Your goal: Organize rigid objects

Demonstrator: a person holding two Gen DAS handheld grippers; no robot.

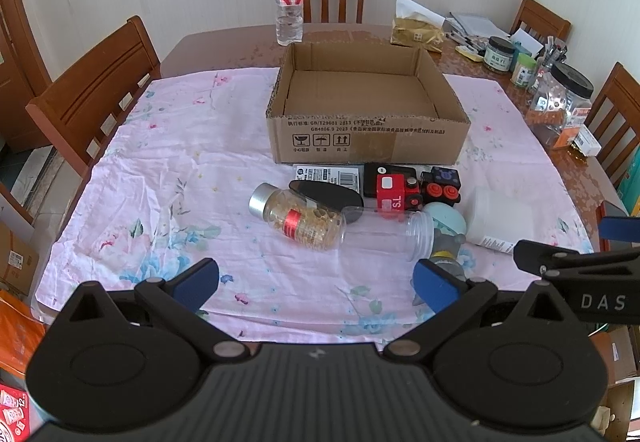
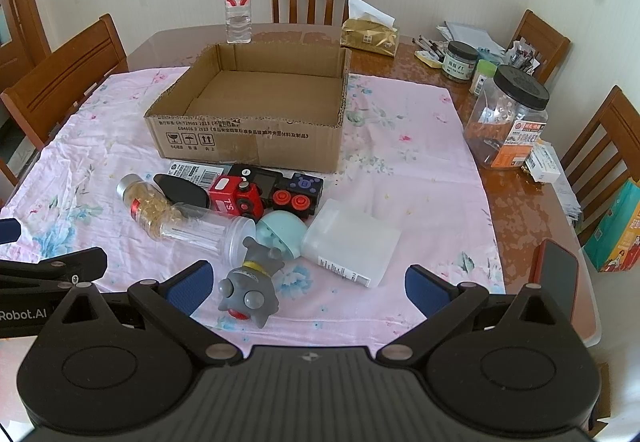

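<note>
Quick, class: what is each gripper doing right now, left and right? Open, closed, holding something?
Left gripper: open, holding nothing, above the pink cloth.
Right gripper: open, holding nothing; the grey toy figure lies between its fingers, ungripped.

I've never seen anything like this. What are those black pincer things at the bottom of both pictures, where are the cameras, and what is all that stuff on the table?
Those pincers are two hand-held grippers; a person holds one in each hand. Each carries a wide-angle camera looking along its fingers, so one picture comes from the left gripper, the other from the right gripper. Both are open and hold nothing.

On the pink floral cloth stands an empty cardboard box. In front of it lies a pile to sort: a pill bottle on its side, a clear empty jar, a red toy train, a grey toy figure, and a white plastic container. A water bottle stands behind the box.
</note>
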